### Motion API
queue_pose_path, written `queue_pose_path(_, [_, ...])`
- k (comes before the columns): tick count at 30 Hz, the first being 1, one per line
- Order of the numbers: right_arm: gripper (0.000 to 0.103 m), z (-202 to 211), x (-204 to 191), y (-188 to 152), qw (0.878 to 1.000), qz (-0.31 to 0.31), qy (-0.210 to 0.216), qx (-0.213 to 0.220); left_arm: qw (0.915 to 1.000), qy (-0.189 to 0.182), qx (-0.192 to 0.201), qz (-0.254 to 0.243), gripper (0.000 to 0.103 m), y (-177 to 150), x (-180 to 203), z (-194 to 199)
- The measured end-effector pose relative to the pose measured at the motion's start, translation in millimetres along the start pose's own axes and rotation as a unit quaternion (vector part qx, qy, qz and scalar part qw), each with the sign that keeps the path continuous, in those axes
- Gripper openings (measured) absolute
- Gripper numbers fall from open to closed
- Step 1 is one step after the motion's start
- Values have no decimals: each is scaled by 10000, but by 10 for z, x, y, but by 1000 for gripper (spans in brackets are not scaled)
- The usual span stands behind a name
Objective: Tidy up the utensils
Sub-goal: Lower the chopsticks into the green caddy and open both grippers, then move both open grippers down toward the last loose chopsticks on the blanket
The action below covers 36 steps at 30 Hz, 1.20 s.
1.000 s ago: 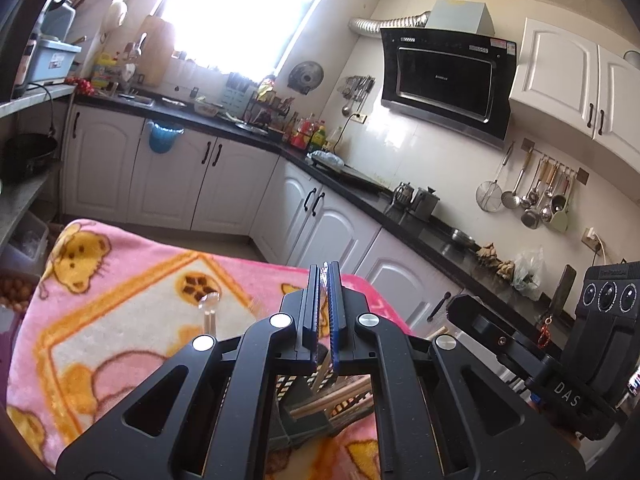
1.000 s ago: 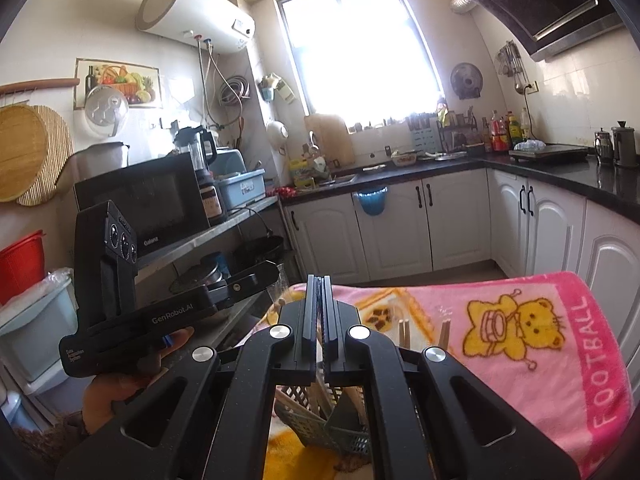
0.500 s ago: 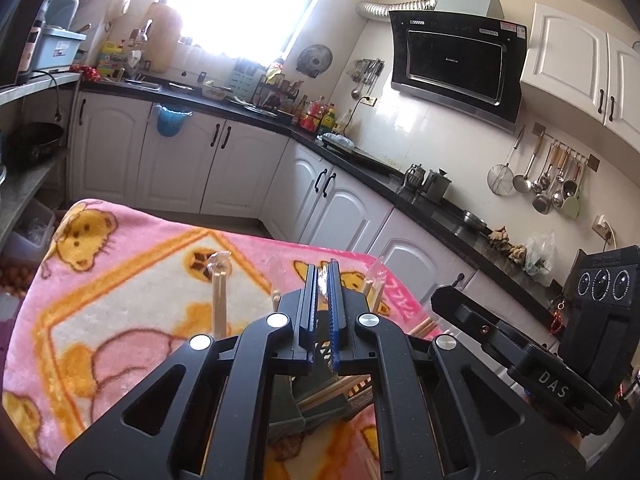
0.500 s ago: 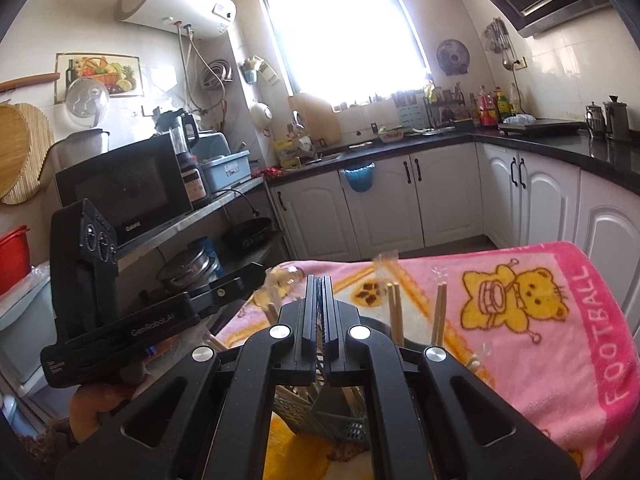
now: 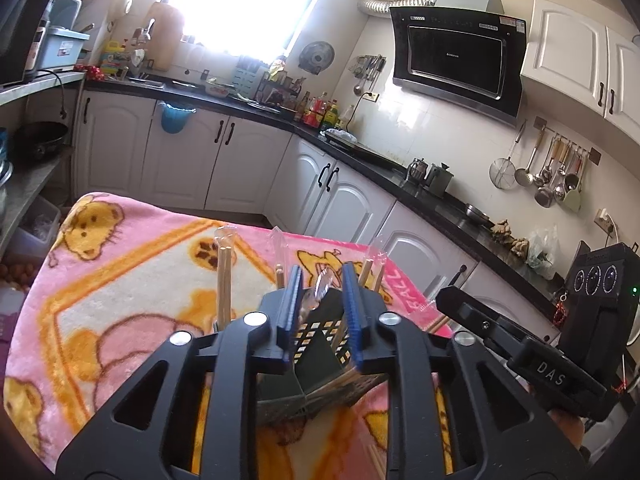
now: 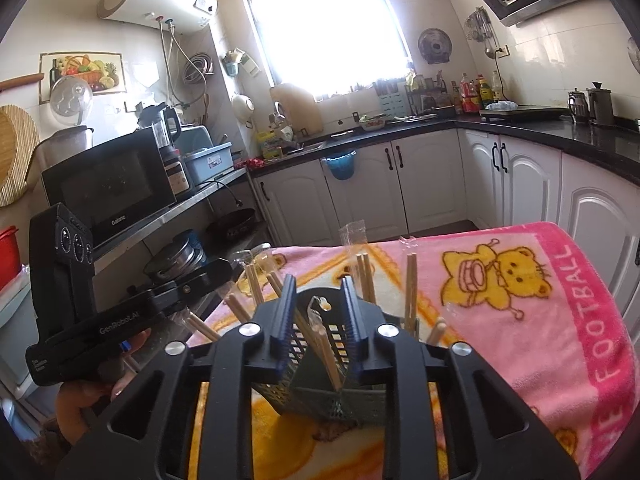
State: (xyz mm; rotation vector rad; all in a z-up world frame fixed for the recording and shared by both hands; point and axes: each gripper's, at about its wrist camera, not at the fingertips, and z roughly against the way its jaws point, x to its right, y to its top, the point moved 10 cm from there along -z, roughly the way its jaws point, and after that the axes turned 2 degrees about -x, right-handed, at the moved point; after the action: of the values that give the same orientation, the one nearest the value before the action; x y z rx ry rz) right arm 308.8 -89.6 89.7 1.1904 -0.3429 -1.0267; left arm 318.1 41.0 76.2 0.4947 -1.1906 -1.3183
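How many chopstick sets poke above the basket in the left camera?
4 chopstick sets: far left, left of centre, tilted at centre, right of centre. More may be hidden.

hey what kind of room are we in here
A home kitchen, almost certainly. A black range hood hangs over a dark countertop, ladles and a strainer hang from a wall rail, and a microwave sits on a shelf.

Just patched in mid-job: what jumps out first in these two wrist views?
A dark perforated utensil basket stands on a pink cartoon-bear blanket, bristling with wooden chopsticks in clear sleeves. Both grippers point at it, the left gripper and right gripper, their jaws having just opened; nothing is gripped. Behind, a bright window floods the kitchen.
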Motion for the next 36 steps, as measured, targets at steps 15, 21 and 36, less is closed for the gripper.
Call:
queue_pose_path(15, [51,375,32,-139,9995,214,-237,77,9997,78,245,28,81,-53,26,332])
queue_pose_path(21, [61,499,0,-204,9989,327,-310,104,9996,46,268,55,92,-121,31,446])
queue_pose_path(36, [65,643,-51,-527,9980,479,-372,-161,9999,123,79,-92,92,-405,88,544])
